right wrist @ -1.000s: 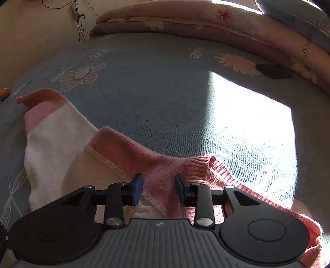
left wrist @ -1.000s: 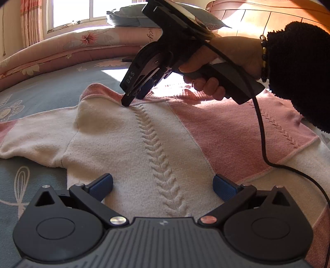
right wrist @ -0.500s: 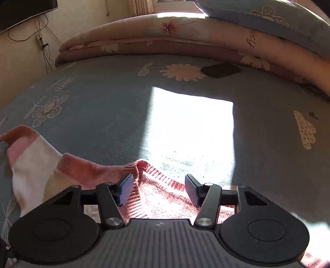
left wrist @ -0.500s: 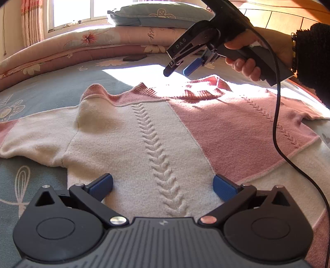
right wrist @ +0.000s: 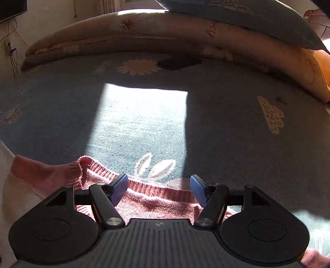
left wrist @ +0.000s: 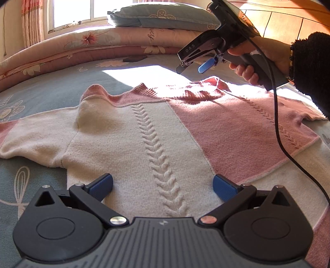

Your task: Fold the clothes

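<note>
Your left gripper gapes wide over the sweater; your right gripper, at upper right, has just been opening, holding nothing.

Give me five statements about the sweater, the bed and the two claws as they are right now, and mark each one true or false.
1. The sweater lies spread flat on the bed. True.
2. The right claw grips the sweater's collar. False: it hangs open above the collar, nothing between its jaws.
3. The left claw is open over the cream part of the sweater. True.
4. The sweater is plain blue. False: it is cream and pink with a cable pattern.
5. A pillow rests on the folded quilt at the far side. True.
</note>
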Motion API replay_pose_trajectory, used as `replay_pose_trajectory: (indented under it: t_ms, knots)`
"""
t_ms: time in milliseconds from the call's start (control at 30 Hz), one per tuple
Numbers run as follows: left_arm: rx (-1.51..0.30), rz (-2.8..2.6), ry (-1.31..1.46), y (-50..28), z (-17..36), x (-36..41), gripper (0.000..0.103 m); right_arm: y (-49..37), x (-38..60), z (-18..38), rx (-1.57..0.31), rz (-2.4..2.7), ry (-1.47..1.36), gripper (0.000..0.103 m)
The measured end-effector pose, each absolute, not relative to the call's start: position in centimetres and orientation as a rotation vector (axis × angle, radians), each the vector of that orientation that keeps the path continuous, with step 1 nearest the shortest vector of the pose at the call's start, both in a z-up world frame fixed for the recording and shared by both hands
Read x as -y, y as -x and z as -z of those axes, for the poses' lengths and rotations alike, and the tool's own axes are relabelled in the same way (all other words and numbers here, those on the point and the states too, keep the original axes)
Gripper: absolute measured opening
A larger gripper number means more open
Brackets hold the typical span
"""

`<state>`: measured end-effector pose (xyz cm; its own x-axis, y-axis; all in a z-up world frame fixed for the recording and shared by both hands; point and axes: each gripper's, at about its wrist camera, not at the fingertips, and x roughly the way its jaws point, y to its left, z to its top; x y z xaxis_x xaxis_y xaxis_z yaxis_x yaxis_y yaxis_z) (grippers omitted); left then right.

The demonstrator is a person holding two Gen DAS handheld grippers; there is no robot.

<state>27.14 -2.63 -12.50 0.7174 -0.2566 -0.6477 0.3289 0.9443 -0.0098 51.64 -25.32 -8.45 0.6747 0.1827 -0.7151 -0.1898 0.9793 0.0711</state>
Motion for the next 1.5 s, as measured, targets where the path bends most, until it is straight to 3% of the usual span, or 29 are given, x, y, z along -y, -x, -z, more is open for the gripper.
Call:
replay_pose_trajectory:
  t_ms: [200,400,533,867,1100,1167,1500]
  knots:
    - [-0.698,0.32,-0.11,-27.1,12.5,2.8,0.103,-49.2,30.1,7.0,-0.88,-0.185,-0.139,0.073]
    - [-0.693,0.321,-0.109,-27.0,12.6,2.7,0.103,-49.8,32.3,11.2,-0.933,-0.135,-0.245,0.073]
    - [-0.693,0.322,-0.108,-27.0,12.6,2.6,0.103,-50.7,32.2,11.7,-0.882,-0.152,-0.257,0.088]
    - [-0.694,0.32,-0.109,-27.0,12.5,2.7,0.103,-47.3,27.6,9.4,-0.921,-0.193,-0.107,0.088]
    - [-0.694,0.319,-0.11,-27.0,12.5,2.7,0.103,-47.0,23.4,11.4,-0.964,-0.162,0.05,0.088]
    - [-0.695,0.319,-0.11,-27.0,12.5,2.7,0.103,-47.4,22.7,12.0,-0.947,-0.138,0.083,0.093]
    - [-0.695,0.317,-0.111,-27.0,12.5,2.7,0.103,-47.2,21.4,10.1,-0.899,-0.122,0.032,0.094]
